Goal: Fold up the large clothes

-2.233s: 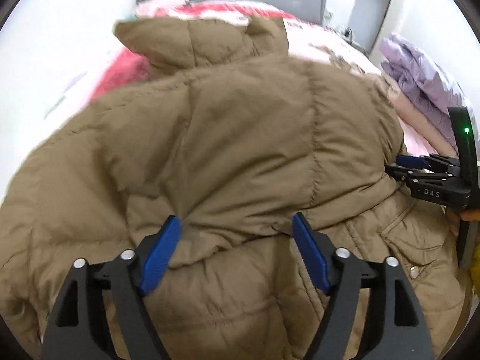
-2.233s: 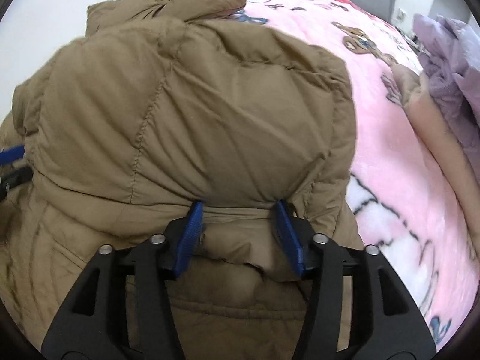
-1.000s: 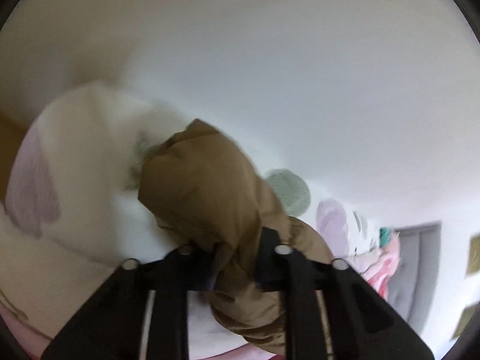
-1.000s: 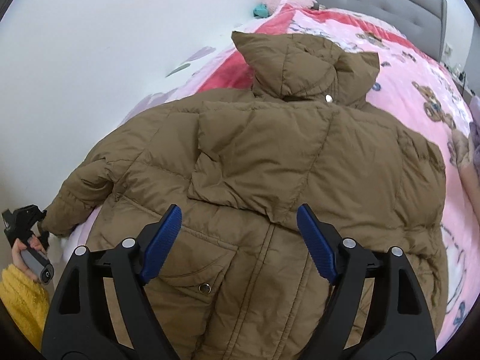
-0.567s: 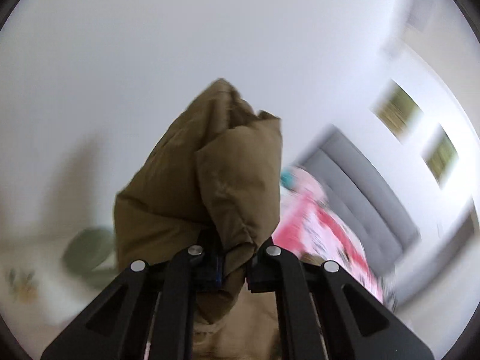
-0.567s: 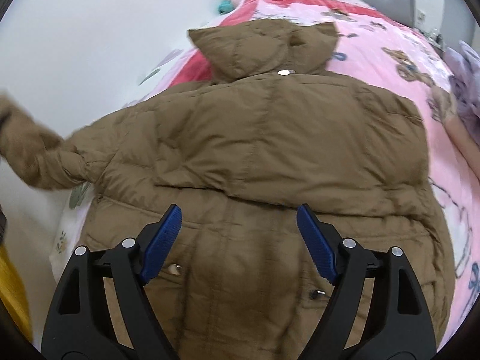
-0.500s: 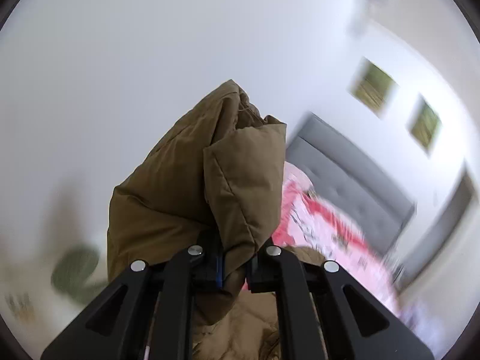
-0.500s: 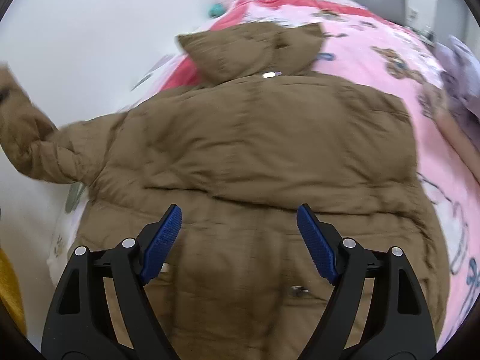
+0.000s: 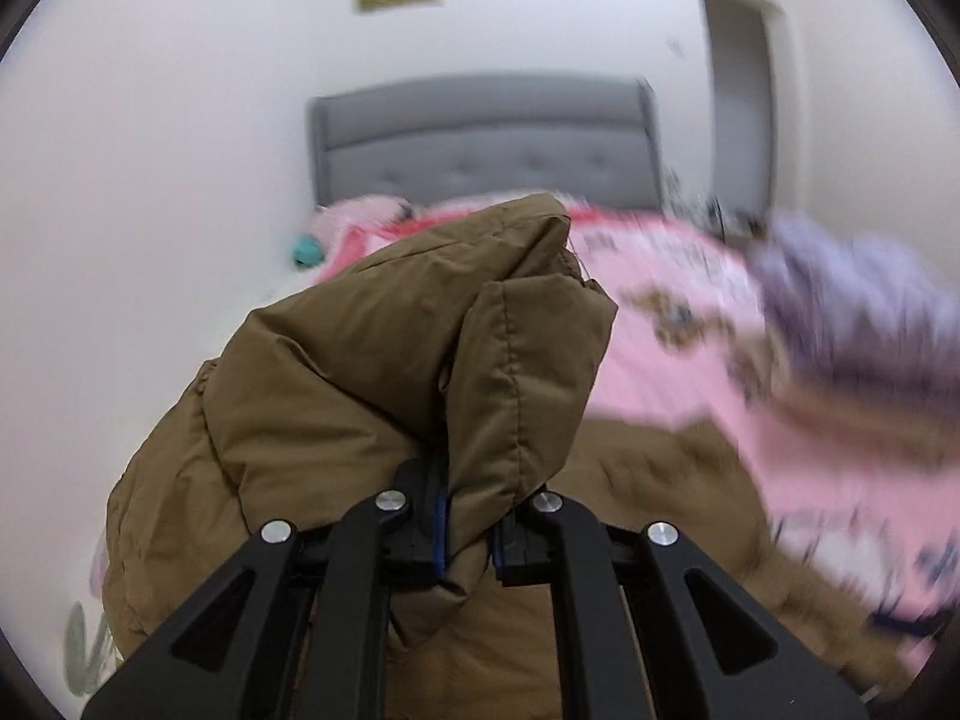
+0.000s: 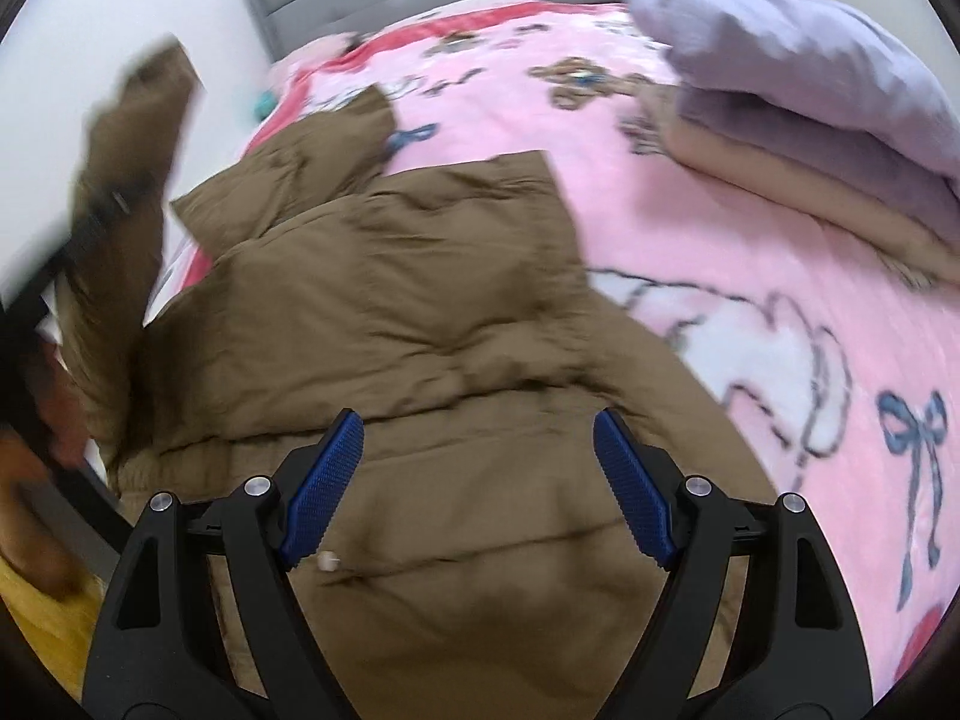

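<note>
A large brown puffer jacket [image 10: 432, 300] lies spread on the pink bed, hood toward the headboard. My left gripper [image 9: 468, 534] is shut on the cuff of the jacket's sleeve [image 9: 420, 360], which bulges up in front of its camera. In the right wrist view that raised sleeve [image 10: 120, 180] shows blurred at the left edge, held up over the jacket's side. My right gripper [image 10: 477, 483] hangs open above the lower part of the jacket, nothing between its blue pads [image 10: 324, 480].
A folded lilac and beige stack of bedding [image 10: 810, 108] sits on the right of the pink blanket [image 10: 780, 312]. The grey headboard [image 9: 480, 144] stands at the far end, a white wall [image 9: 150, 180] runs along the left. A yellow sleeve [image 10: 42, 618] shows at lower left.
My left gripper has swung the sleeve up from the wall side and round toward the bed. The right gripper has drifted right over the jacket, still open.
</note>
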### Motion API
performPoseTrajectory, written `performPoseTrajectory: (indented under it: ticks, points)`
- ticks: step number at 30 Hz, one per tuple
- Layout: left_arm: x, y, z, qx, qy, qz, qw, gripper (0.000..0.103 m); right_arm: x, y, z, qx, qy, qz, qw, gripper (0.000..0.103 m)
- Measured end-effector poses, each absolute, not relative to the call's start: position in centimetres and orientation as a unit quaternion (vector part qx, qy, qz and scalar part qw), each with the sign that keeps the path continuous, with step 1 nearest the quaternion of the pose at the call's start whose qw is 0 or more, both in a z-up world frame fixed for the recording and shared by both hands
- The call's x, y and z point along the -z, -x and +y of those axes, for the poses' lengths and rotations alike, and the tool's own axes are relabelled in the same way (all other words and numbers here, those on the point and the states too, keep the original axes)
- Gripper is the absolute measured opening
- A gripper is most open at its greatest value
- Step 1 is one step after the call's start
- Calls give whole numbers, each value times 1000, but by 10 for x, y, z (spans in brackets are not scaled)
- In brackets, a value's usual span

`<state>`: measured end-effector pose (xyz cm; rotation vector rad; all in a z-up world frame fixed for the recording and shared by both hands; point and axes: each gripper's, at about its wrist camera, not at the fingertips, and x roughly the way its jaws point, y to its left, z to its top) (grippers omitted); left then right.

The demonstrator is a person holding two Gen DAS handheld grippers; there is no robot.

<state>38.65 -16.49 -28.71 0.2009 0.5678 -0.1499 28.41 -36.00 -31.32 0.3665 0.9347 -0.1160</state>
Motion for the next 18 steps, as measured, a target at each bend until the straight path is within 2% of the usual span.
performPoseTrajectory:
  ticks: [8,10,12,15,16,17,18]
  points:
    - [382,-346,-196,106,-231,323,912,10,335,-263,-404,91,-206,452,863,76]
    - [385,-342,-197,106,-264,312,906,15,338,-262,-409,91,-213,454,861,76]
    - [386,-342,-201,114,-275,306,904,24,338,-266,-411,86,-216,452,861,76]
    - [380,-331,-197,135,-273,290,907,52,329,-279,-411,58,-222,438,869,86]
    - [376,-327,-196,145,-272,285,908,73,325,-287,-409,46,-222,433,872,87]
    - [376,-322,-197,156,-269,279,908,79,319,-297,-405,29,-220,427,877,87]
    - [372,-313,-193,163,-268,272,910,79,315,-306,-401,18,-216,422,880,88]
